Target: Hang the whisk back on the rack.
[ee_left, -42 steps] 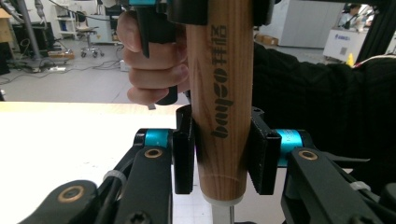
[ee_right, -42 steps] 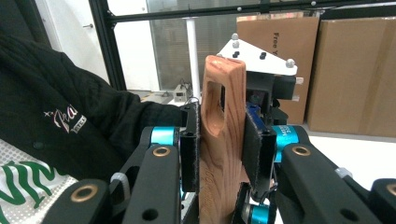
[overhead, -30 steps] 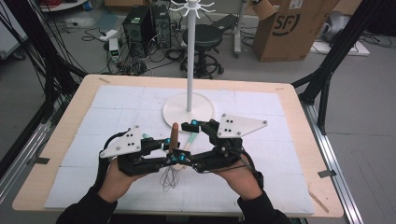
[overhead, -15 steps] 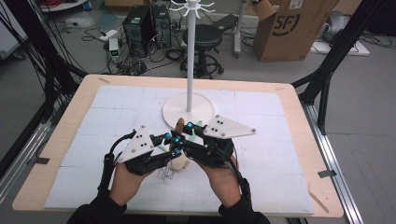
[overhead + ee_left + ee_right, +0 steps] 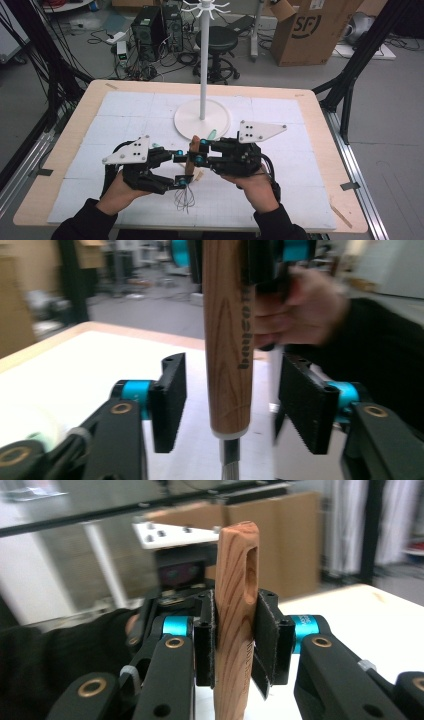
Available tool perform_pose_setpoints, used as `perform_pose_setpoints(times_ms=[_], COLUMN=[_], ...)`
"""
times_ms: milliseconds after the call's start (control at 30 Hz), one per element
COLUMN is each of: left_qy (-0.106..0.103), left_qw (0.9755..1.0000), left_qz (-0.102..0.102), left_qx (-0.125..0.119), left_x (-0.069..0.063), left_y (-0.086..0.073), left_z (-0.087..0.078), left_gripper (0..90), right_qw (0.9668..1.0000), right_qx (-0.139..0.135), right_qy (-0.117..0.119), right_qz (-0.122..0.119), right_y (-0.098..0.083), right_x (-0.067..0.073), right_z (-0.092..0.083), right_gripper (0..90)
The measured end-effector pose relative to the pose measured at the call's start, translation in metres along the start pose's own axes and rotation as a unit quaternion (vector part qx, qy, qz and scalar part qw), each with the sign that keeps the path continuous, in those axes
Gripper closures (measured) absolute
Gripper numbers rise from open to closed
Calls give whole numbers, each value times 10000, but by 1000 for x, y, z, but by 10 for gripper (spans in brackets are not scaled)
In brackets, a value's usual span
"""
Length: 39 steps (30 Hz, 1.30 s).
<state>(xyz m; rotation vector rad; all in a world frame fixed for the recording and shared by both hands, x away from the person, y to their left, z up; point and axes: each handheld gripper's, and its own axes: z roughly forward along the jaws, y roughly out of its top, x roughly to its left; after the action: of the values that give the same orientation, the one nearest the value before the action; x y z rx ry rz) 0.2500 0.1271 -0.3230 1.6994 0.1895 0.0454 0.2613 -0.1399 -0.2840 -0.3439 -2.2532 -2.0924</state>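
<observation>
Standing upright above the table (image 5: 310, 150), the whisk (image 5: 189, 170) has its wooden handle (image 5: 235, 625) clenched between the pads of the right gripper (image 5: 198, 151), wire loops (image 5: 185, 200) hanging toward the white mat. Lower on the handle (image 5: 227, 340), the left gripper (image 5: 180, 167) has just been opening: its jaws stand on either side, clear of the wood. Beyond both stands the white hanging rack (image 5: 202, 60), its round base (image 5: 220, 122) just behind the grippers.

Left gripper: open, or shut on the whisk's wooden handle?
Open. The left gripper has just been opening; the wooden handle stands between its pads, with gaps on both sides.
</observation>
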Motion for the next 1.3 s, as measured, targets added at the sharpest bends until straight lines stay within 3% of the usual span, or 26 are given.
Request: perform_pose_setpoints(times_ms=[33, 133, 267, 400, 500, 567, 633, 700, 767, 867, 1033, 1167, 1300], left_qy=[-84, -366, -694, -850, -796, -649, -314, -81, 162, 448, 637, 722, 753], left_qw=[10000, 9993, 9976, 9963, 9967, 9977, 9992, 9997, 9996, 9988, 9977, 9972, 9970], left_qz=[-1, -1, -14, 36, 2, -70, -45, -64, -120, -153, -175, -147, -131], left_qx=[-2, 6, 20, 95, 165, 209, 224, 206, 174, 134, 123, 153, 89], left_x=[0, 0, 0, 0, 0, 0, 1, 2, 2, 2, 2, 0, 0], left_y=[0, 0, 0, -1, -1, -1, -1, 0, 1, 2, 2, 2, 2], left_z=[0, 1, 3, 5, 6, 6, 6, 5, 5, 5, 5, 5, 3], left_gripper=[480, 527, 586, 659, 693, 706, 710, 712, 712, 712, 712, 712, 711], right_qw=[10000, 9982, 9942, 9927, 9930, 9944, 9974, 9996, 9995, 9976, 9957, 9950, 9957], right_qx=[0, -8, -67, -120, -123, -108, -133, -182, -211, -222, -150, -110, -183], right_qy=[0, 592, 1066, 1203, 1174, 1048, 714, 210, -183, -557, -795, -869, -831], right_qz=[0, -8, 93, 35, 30, -35, 37, -12, -123, -352, -458, -486, -365], right_y=[0, -3, -8, -9, -10, -10, -11, -11, -10, -11, -13, -14, -14], right_x=[0, -5, -11, -11, -11, -9, -7, -3, 0, 5, 7, 6, 6], right_z=[0, -1, 0, 0, 0, 0, 1, 1, 1, 3, 7, 11, 13], right_gripper=[720, 719, 719, 719, 719, 715, 680, 520, 508, 529, 630, 695, 727])
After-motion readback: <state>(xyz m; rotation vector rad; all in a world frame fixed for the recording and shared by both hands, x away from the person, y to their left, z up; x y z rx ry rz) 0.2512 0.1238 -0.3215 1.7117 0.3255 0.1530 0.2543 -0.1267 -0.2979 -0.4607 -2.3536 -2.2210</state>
